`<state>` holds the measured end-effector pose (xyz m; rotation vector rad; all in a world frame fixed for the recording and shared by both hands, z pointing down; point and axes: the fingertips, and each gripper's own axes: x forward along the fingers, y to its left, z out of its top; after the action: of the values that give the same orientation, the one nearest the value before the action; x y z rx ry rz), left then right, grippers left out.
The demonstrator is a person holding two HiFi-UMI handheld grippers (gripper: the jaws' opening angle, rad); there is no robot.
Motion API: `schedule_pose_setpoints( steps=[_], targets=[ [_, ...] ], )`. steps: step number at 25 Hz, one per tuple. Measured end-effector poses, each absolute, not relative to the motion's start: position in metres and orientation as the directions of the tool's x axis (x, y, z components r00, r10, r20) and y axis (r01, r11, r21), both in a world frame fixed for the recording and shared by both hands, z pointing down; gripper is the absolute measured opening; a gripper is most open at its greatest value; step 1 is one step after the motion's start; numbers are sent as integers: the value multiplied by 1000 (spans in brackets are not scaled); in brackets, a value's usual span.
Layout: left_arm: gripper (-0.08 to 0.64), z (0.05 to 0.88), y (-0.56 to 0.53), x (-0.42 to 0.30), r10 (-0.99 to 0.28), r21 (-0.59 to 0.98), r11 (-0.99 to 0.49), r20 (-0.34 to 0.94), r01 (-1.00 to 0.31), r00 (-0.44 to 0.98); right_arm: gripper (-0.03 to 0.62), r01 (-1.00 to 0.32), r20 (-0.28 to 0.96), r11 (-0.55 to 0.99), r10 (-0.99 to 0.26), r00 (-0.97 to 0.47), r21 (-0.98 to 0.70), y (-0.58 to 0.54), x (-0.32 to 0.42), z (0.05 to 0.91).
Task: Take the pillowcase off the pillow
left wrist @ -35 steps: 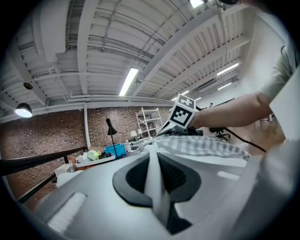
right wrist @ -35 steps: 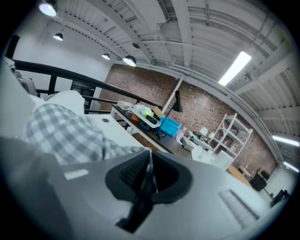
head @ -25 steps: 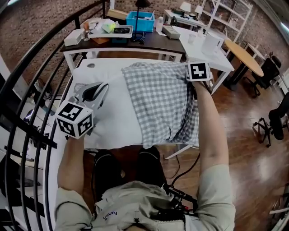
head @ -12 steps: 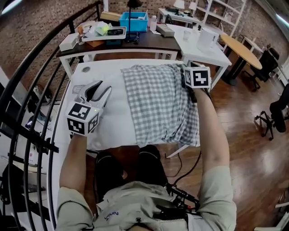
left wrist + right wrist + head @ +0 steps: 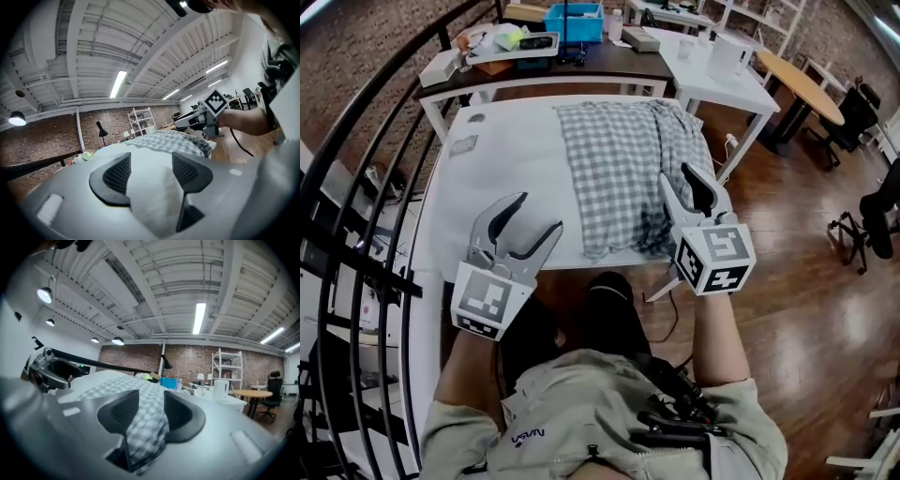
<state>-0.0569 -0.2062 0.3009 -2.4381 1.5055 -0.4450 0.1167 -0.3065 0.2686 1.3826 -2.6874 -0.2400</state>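
White and bare, the desk (image 5: 502, 159) fills the left side. The left gripper (image 5: 534, 214) hovers over its near edge, released, with jaws wide apart and only the desk top between them. Beyond the desk's left edge a black railing (image 5: 356, 187) curves close, so there is little room to swing outward on that side.

The grey checked pillowcase (image 5: 619, 159) lies in the right half of the desk, with the pillow inside it, reaching from the far edge nearly to the near one. The bare strip to its left is the best free room for pulling.

The right gripper (image 5: 678, 186) is over the near right corner of the pillowcase. Its jaws are also apart, not clenched, and checked cloth shows between them. Whether the cloth already touches the pads, I cannot say for sure.

The risk, as I judge it, is that the right gripper pinches cloth and pillow together while nothing holds the pillow down. Then a pull would drag everything over the near or right edge to the floor (image 5: 787, 234).
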Motion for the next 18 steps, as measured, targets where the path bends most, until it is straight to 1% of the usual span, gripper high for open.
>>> schedule_pose_setpoints(
  steps=[2, 4, 6, 8, 10, 11, 12, 13, 14, 15, 18],
  targets=[
    [272, 317, -202, -55, -898, -360, -440, 166, -823, 407, 167, -779, 53, 584, -806, -589, 227, -279, 109, 286],
    [296, 332, -201, -53, -897, -365, -443, 198, -819, 396, 189, -754, 116, 611, -790, -602, 242, -258, 102, 312],
    [296, 342, -207, -53, -905, -363, -425, 210, -829, 371, 200, -733, 191, 635, -772, -606, 243, -248, 93, 345],
    [291, 350, -214, -55, -915, -376, -401, 209, -836, 345, 201, -731, 229, 630, -776, -588, 262, -249, 84, 368],
    [242, 353, -220, -57, -924, -381, -380, 193, -843, 329, 182, -739, 221, 602, -799, -560, 303, -255, 80, 372],
    [208, 352, -220, -58, -928, -377, -373, 177, -848, 329, 152, -744, 209, 582, -813, -543, 330, -256, 80, 369],
    [173, 349, -219, -61, -932, -368, -363, 157, -856, 327, 94, -749, 195, 556, -830, -522, 359, -257, 84, 364],
    [123, 343, -217, -65, -937, -358, -349, 134, -866, 322, 25, -757, 179, 528, -848, -500, 386, -258, 90, 359],
    [87, 335, -215, -70, -942, -349, -335, 111, -875, 317, 11, -765, 165, 501, -863, -478, 406, -260, 97, 354],
    [59, 326, -213, -74, -945, -344, -326, 89, -881, 315, 11, -774, 153, 477, -876, -457, 416, -264, 107, 349],
    [25, 302, -211, -88, -945, -306, -320, 41, -897, 323, 11, -797, 123, 406, -910, -395, 447, -276, 141, 331]
  ],
)
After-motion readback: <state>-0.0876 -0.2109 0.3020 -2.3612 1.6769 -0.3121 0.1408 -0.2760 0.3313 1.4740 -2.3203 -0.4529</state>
